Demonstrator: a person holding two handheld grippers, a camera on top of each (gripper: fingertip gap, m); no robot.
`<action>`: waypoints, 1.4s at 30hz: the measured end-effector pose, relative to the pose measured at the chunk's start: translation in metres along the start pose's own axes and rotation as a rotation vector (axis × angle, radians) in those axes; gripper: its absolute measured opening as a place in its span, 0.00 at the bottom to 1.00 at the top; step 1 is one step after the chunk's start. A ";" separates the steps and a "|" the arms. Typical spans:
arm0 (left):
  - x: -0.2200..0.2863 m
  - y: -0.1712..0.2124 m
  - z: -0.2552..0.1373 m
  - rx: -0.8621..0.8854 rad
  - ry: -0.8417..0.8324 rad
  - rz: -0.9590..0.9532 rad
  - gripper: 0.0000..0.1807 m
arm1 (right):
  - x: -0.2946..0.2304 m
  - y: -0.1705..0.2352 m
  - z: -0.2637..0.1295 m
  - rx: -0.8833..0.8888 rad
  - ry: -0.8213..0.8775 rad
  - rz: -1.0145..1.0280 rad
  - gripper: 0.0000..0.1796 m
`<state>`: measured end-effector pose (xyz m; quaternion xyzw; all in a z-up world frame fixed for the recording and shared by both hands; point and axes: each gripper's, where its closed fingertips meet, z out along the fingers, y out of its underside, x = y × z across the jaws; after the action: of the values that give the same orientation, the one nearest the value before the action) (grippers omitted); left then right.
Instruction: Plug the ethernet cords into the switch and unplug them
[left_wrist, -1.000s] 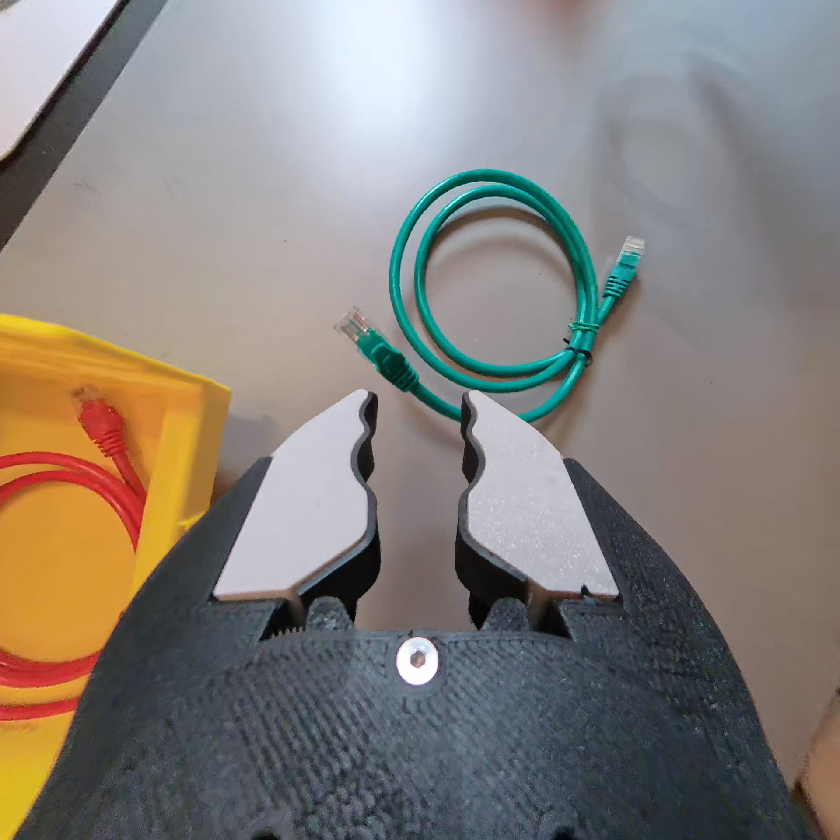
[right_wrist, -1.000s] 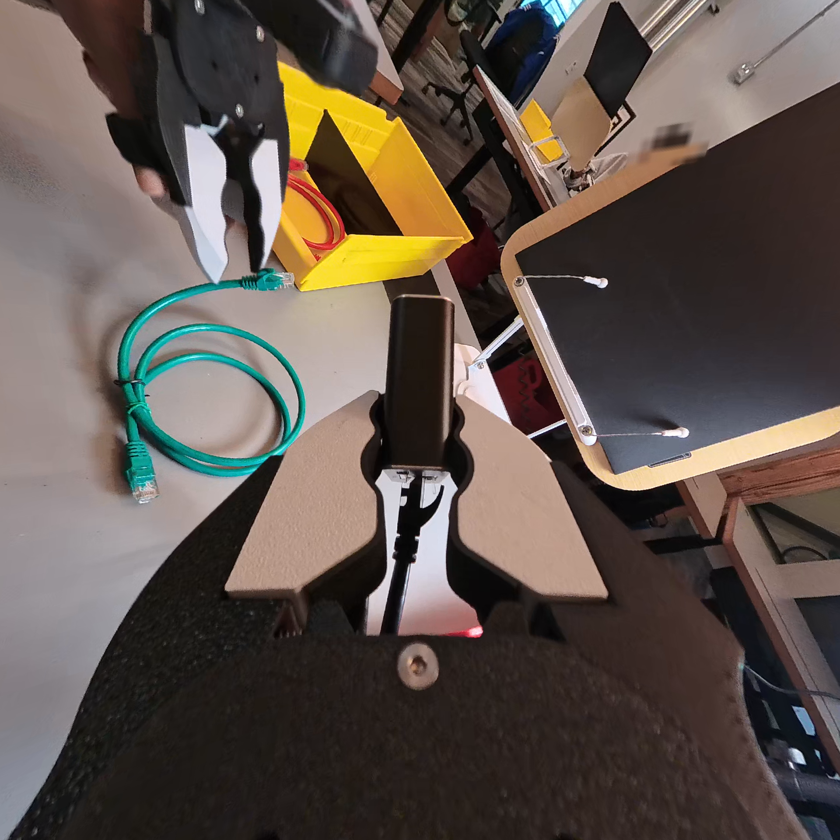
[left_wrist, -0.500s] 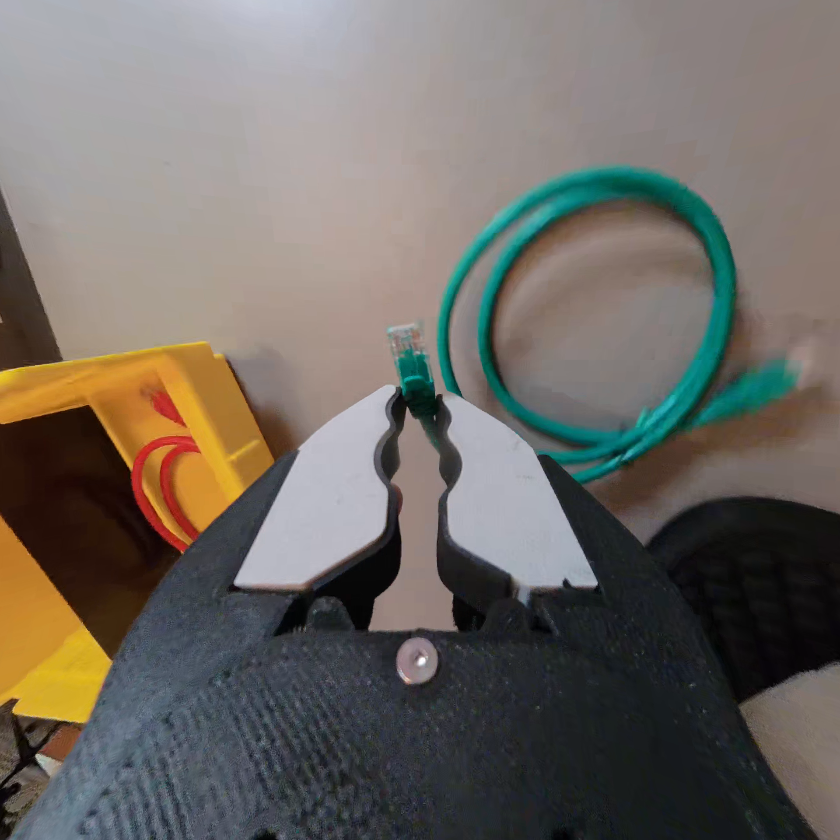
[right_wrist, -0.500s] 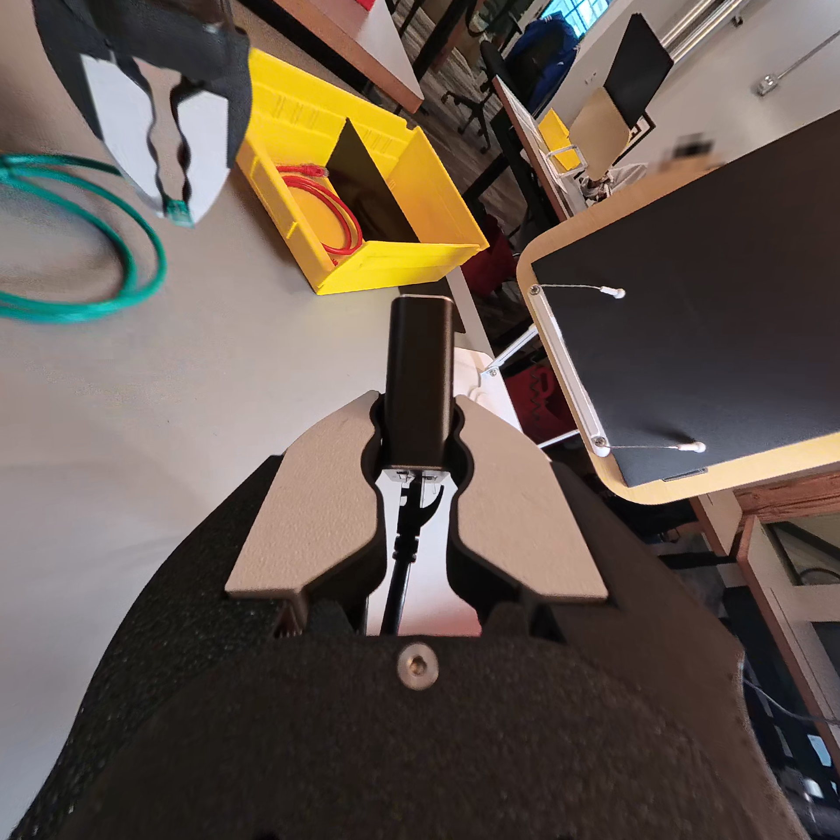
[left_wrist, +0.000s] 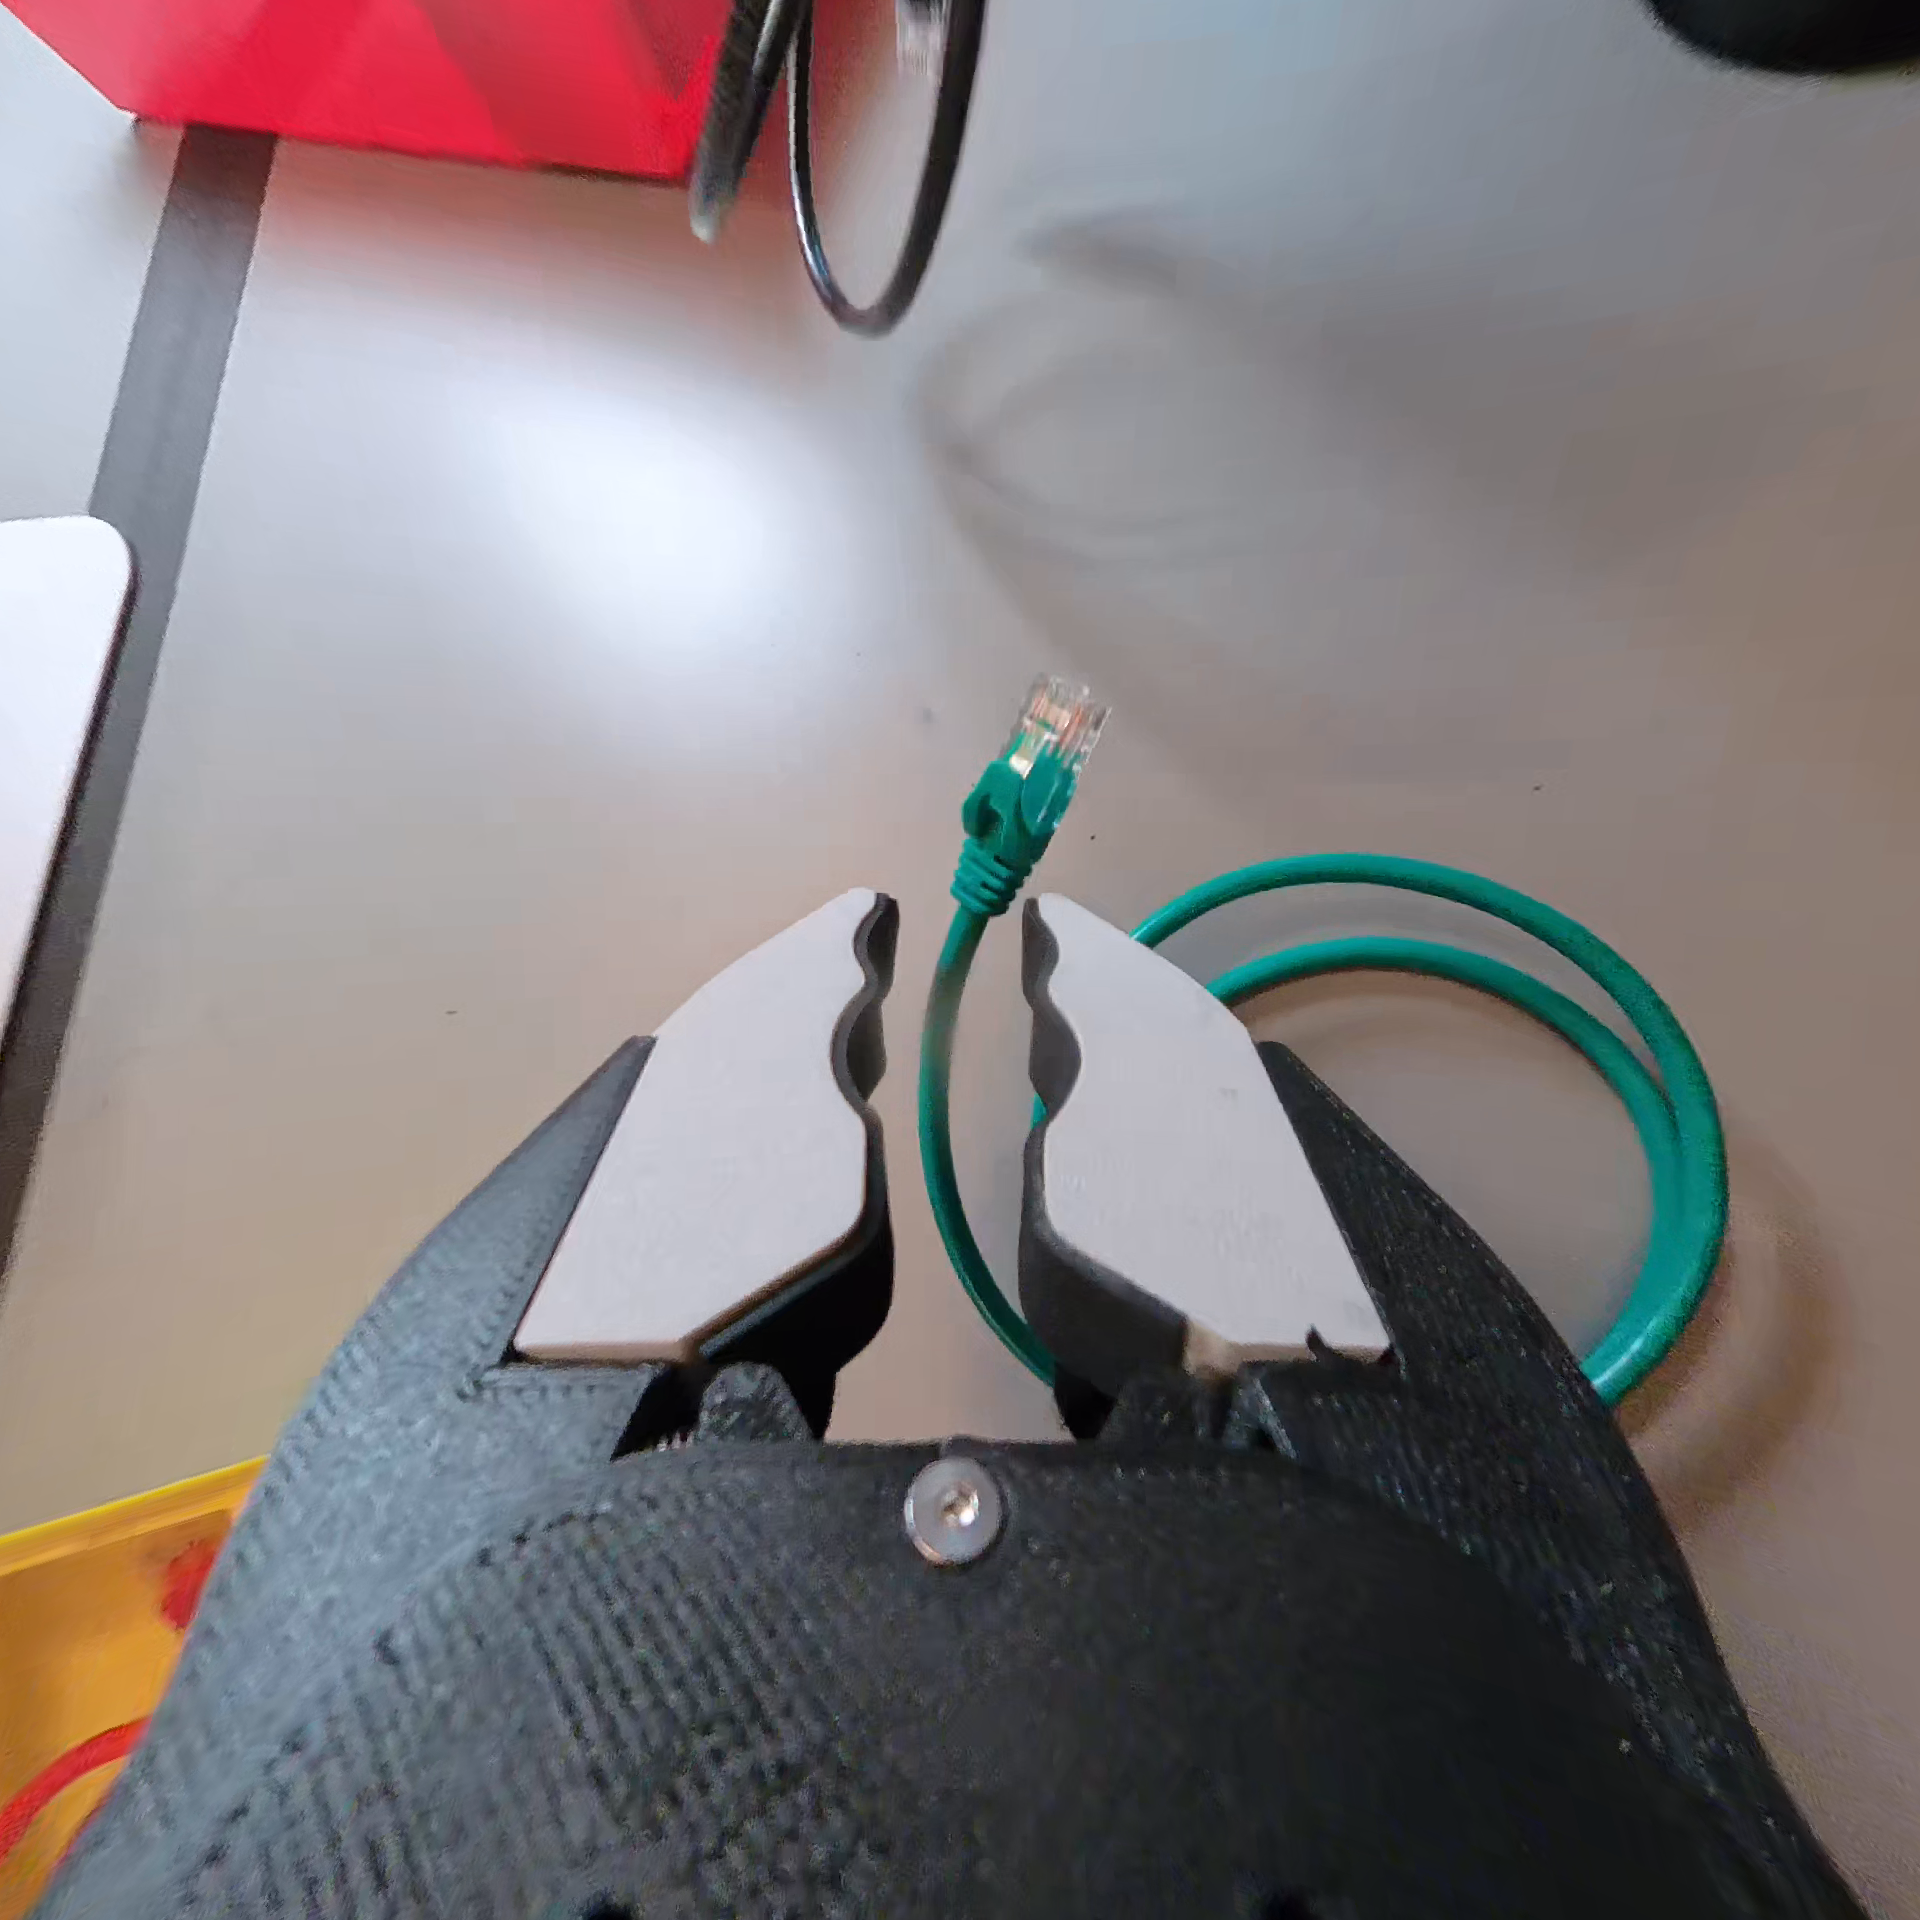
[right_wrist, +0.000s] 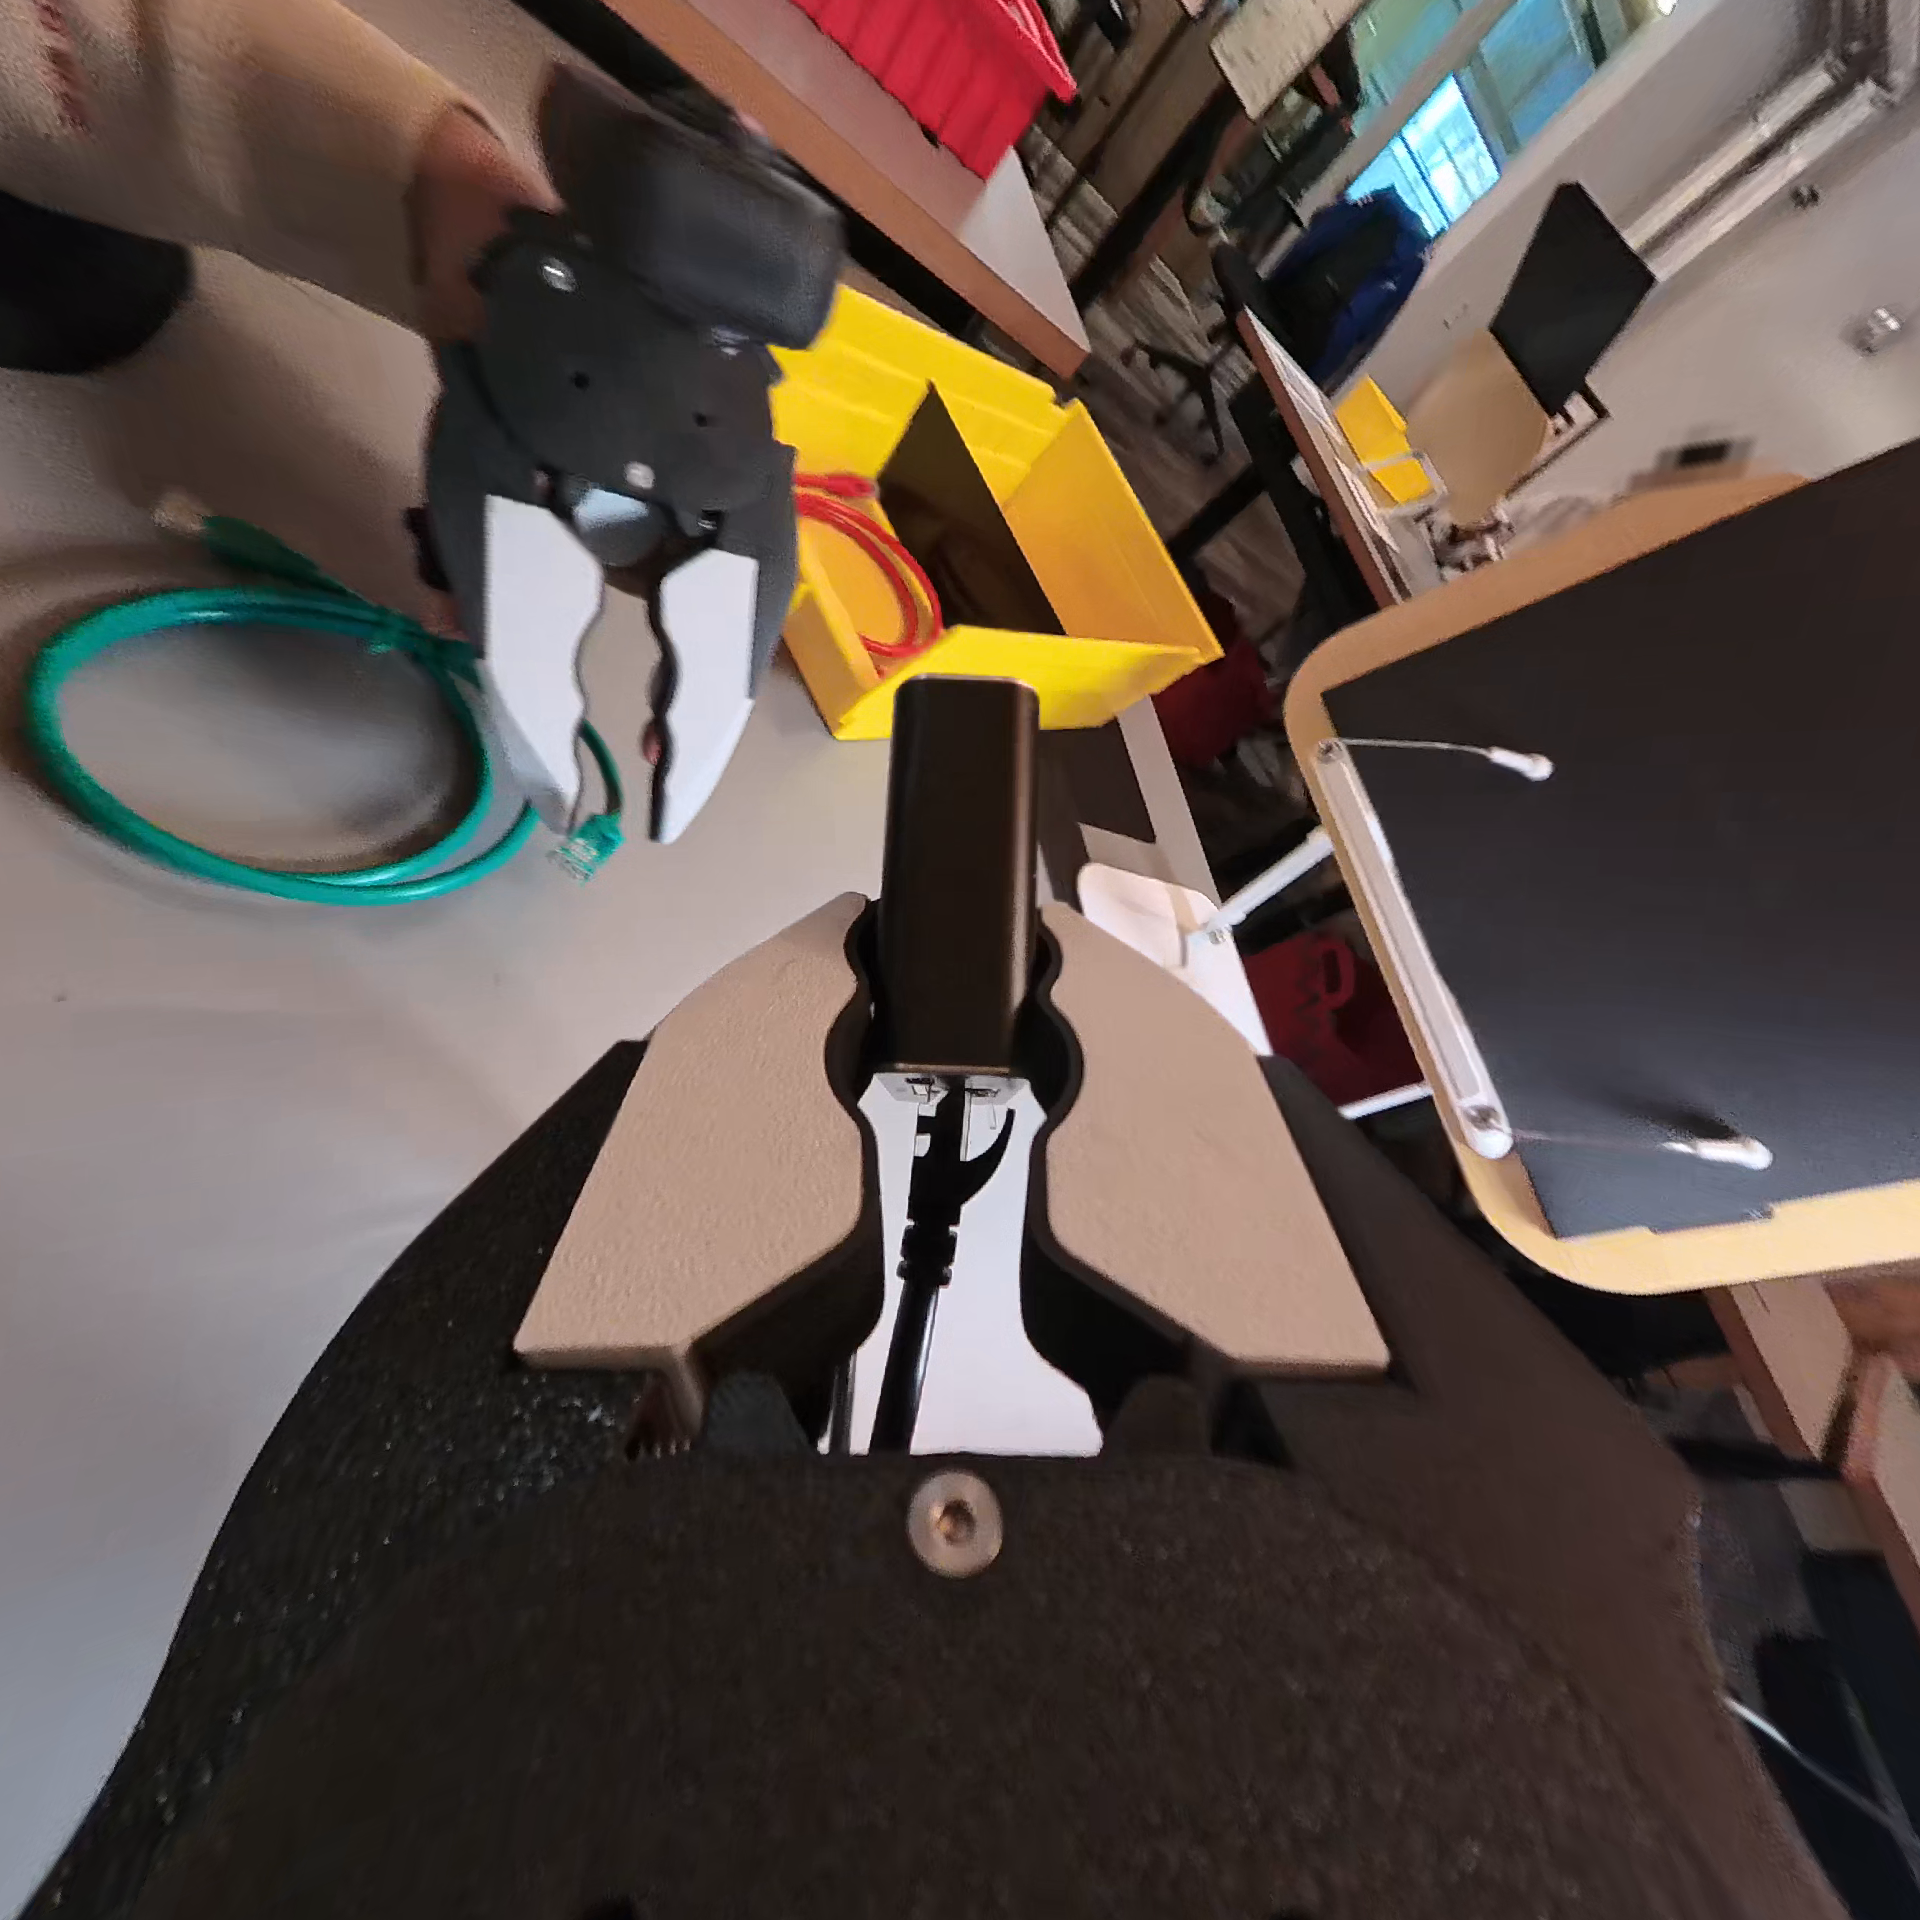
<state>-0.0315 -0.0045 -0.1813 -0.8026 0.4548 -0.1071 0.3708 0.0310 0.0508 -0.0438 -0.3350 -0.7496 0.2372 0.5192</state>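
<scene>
A pale grey table (left_wrist: 520, 727) carries everything, and the yellow bin (right_wrist: 1091, 582) on it is the handy landmark; past the bin the room runs on with more desks, a red box (right_wrist: 935, 62), chairs and windows, and a black board (right_wrist: 1662, 831) with a pale wooden edge sits to its right. The bin has a dark divider making two sections, and the one red cable (right_wrist: 883, 582) lies coiled in the section nearer the green cable (left_wrist: 1455, 1039); I cannot tell what the other section holds. One green cable lies in a double loop on the table just beside the bin, with two plugs, one flat on the table beyond the loop and one raised. The left gripper (left_wrist: 956, 920) hangs in front of the bin, its jaws a small way apart; the cable runs up between them and the plug (left_wrist: 1029, 779) sticks out past the tips, though I cannot tell whether they pinch it. The right gripper (right_wrist: 954, 914) is clamped on the one black switch (right_wrist: 961, 862), held in the air nearer the camera than the bin, a black cable (right_wrist: 914, 1299) plugged into its near end
</scene>
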 end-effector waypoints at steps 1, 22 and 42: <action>-0.001 0.000 -0.002 0.032 0.020 -0.026 0.14 | -0.003 0.000 0.001 0.013 -0.017 0.001 0.14; 0.005 -0.008 0.008 0.222 0.190 -0.094 0.07 | -0.029 0.032 0.032 -0.075 -0.097 -0.039 0.14; 0.002 0.004 -0.015 -0.086 0.201 -0.412 0.06 | -0.074 0.030 0.067 -0.085 -0.031 -0.548 0.14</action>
<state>-0.0403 -0.0151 -0.1739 -0.8790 0.3199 -0.2403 0.2594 -0.0065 0.0150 -0.1344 -0.1374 -0.8294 0.0615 0.5379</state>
